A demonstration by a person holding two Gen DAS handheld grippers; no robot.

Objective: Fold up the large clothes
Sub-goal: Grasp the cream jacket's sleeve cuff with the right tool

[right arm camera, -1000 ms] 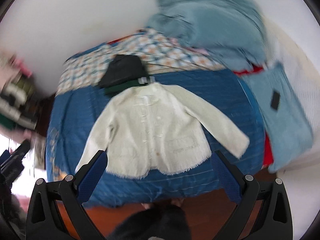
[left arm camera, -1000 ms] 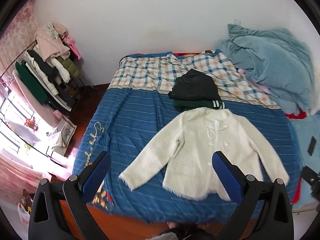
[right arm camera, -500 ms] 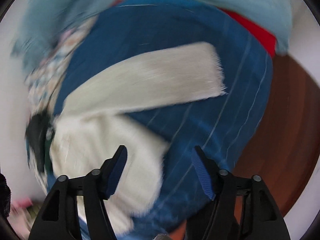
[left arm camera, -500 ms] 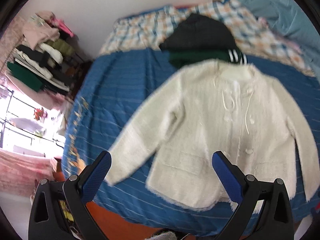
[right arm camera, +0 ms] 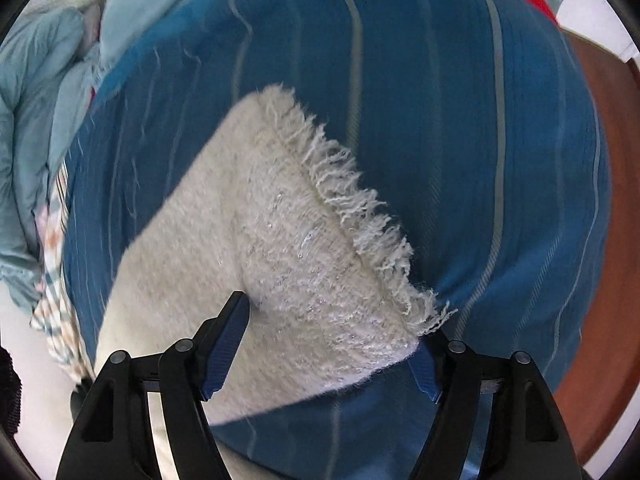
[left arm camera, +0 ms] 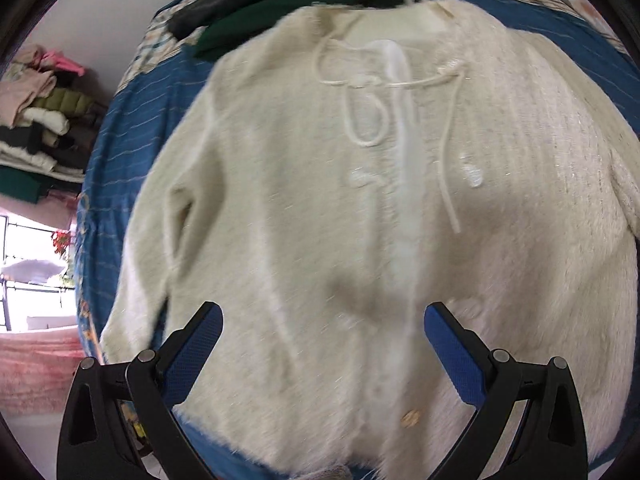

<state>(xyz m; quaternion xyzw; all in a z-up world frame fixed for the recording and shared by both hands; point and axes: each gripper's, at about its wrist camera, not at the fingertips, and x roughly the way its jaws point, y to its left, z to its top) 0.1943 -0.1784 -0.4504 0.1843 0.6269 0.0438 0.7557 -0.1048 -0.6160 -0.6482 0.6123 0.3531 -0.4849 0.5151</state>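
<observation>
Two claws work over a cream cardigan (left arm camera: pixel 360 200) spread flat on the blue striped bedspread (right arm camera: pixel 460 100). Bare bedspread lies beyond the fringed sleeve cuff (right arm camera: pixel 320 220), up to the bed's edge. Left claw (left arm camera: pixel 322 344) gapes wide above the cardigan's lower front, holding nothing. Right claw (right arm camera: pixel 332 340) straddles the cuff, fingers spread, not clamped.
</observation>
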